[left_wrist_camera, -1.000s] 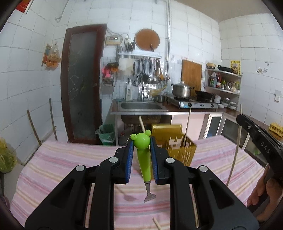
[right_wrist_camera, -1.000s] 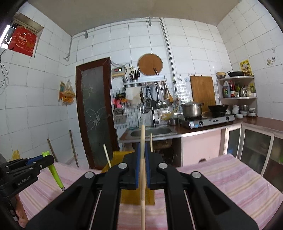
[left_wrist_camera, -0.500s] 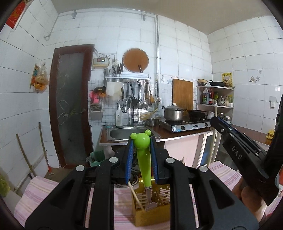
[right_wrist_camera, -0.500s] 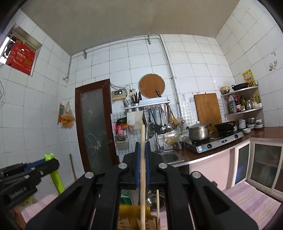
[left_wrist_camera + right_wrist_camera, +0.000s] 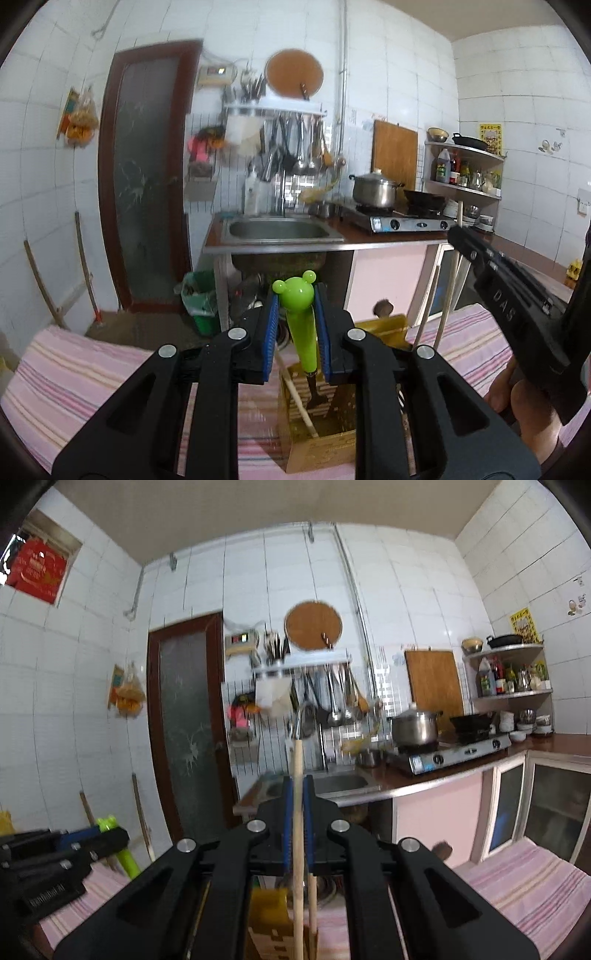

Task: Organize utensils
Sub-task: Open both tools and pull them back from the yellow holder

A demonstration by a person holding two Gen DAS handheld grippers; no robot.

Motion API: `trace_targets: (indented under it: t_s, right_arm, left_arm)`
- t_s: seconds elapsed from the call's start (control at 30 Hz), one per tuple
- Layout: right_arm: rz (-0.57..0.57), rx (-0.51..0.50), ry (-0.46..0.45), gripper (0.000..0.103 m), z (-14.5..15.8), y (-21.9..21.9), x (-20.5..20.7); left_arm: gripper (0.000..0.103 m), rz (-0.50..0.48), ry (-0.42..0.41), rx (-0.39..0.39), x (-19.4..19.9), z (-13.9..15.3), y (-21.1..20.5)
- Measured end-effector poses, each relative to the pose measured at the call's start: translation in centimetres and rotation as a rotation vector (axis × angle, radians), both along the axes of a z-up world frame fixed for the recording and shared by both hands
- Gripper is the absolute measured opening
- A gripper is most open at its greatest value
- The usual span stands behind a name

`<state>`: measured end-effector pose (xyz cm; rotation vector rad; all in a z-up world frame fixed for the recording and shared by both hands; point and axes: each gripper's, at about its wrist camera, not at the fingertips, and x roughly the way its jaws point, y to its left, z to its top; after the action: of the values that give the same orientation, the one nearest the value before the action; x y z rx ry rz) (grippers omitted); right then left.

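OK, L wrist view first: left gripper [image 5: 295, 332] was clamped on the green bear-head utensil [image 5: 300, 317], blue pads tight on both sides of the handle, utensil upright w/ the metal tip hanging down into the yellow caddy [image 5: 321, 439]. Caddy sat on the pink striped cloth [image 5: 92, 376], directly below the jaws. One wooden chopstick [image 5: 295, 391] already leaned inside it. Right gripper [image 5: 458, 236] was in frame at the right edge, near the caddy's far side, w/ a thin wooden stick [image 5: 448, 295] passing through its tip and running down toward the caddy; couldn't tell from this view if the lower end was inside or just behind the rim.

R wrist view: right gripper [image 5: 298, 805] jaws were closed on a wooden chopstick [image 5: 297, 812], held vertical, lower end over the yellow caddy [image 5: 269, 915]. A 2nd stick [image 5: 312, 904] stood just beside it lower down, prob already in the caddy. Left gripper [image 5: 92, 834] was visible bottom-left w/ the green utensil [image 5: 123, 856] in it.

Progress, my read: at least one chopstick binned, two items in hand and positioned over the caddy, neither released. Left to do: lower + let go of both. Can't see any other loose utensils on the cloth in these frames, but the grippers block much of it.
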<state>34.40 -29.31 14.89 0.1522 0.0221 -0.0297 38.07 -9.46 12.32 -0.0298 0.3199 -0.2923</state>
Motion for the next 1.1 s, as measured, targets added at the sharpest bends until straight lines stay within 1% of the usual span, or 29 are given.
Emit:
trace_targets:
  t_s: [0.03, 0.07, 0.1, 0.13, 0.17, 0.2, 0.23, 0.27, 0.33, 0.37, 0.43, 0.5, 0.63, 0.73, 0.83, 0.9, 1.0, 1.1]
  right_arm:
    - [0.000, 0.000, 0.030, 0.007, 0.0, -0.1, 0.0]
    - [0.000, -0.002, 0.054, 0.007, 0.0, -0.1, 0.0]
    - [-0.004, -0.006, 0.080, 0.007, 0.3, -0.3, -0.2]
    - [-0.009, -0.009, 0.092, 0.010, 0.5, -0.4, -0.5]
    - [-0.022, -0.017, 0.103, 0.018, 0.8, -0.5, -1.0]
    - [-0.038, -0.023, 0.112, 0.051, 1.3, -0.8, -1.8]
    - [-0.045, -0.022, 0.112, 0.070, 1.5, -1.1, -2.5]
    - [-0.052, -0.022, 0.105, 0.070, 1.8, -1.4, -3.5]
    - [-0.061, -0.042, 0.116, 0.070, 2.1, -1.5, -5.3]
    - [-0.067, -0.052, 0.128, 0.071, 2.3, -1.5, -6.2]
    - [-0.074, -0.065, 0.153, 0.078, 2.3, -1.3, -8.0]
    - [-0.073, -0.075, 0.179, 0.082, 2.1, -1.1, -9.6]
    - [-0.074, -0.093, 0.239, 0.089, 0.9, -0.4, -13.3]
    - [-0.066, -0.089, 0.291, 0.090, -0.5, 0.0, -15.4]
    - [-0.059, -0.087, 0.337, 0.090, -2.2, 0.5, -16.9]
    - [-0.064, -0.082, 0.361, 0.091, -3.3, 0.8, -17.7]
    - [-0.057, -0.032, 0.411, 0.092, -5.5, 0.7, -18.8]
    - [-0.058, 0.013, 0.440, 0.092, -7.6, 0.4, -19.4]
  left_arm:
    - [0.022, 0.004, 0.012, -0.010, -0.2, 0.0, 0.4]
    - [0.028, 0.008, 0.021, -0.012, -0.4, 0.3, 0.6]
    - [0.049, 0.016, 0.029, -0.011, -0.8, 0.6, 1.0]
    - [0.070, 0.024, 0.029, -0.012, -1.3, 0.8, 1.3]
    - [0.076, 0.038, 0.019, -0.015, -2.1, 1.2, 1.9]
    - [0.082, 0.052, 0.004, -0.014, -2.9, 1.6, 2.4]
    - [0.086, 0.061, -0.003, -0.010, -3.5, 2.0, 2.8]
    - [0.088, 0.072, 0.001, -0.003, -4.4, 2.4, 3.3]
    - [0.097, 0.092, 0.021, -0.004, -5.6, 2.7, 4.3]
    - [0.098, 0.101, 0.027, -0.005, -6.2, 2.8, 4.8]
    - [0.098, 0.126, 0.036, 0.001, -7.5, 2.8, 5.6]
    - [0.098, 0.149, 0.057, 0.021, -8.9, 2.4, 6.3]
    - [0.098, 0.163, 0.100, 0.071, -11.5, 0.9, 6.8]
    - [0.098, 0.163, 0.119, 0.118, -13.1, -0.8, 6.6]
    - [0.098, 0.157, 0.160, 0.165, -14.5, -3.1, 6.0]
    - [0.098, 0.149, 0.190, 0.179, -15.2, -4.4, 5.7]
    - [0.098, 0.143, 0.249, 0.187, -15.8, -6.4, 5.4]
    - [0.098, 0.153, 0.289, 0.206, -15.9, -8.4, 5.1]
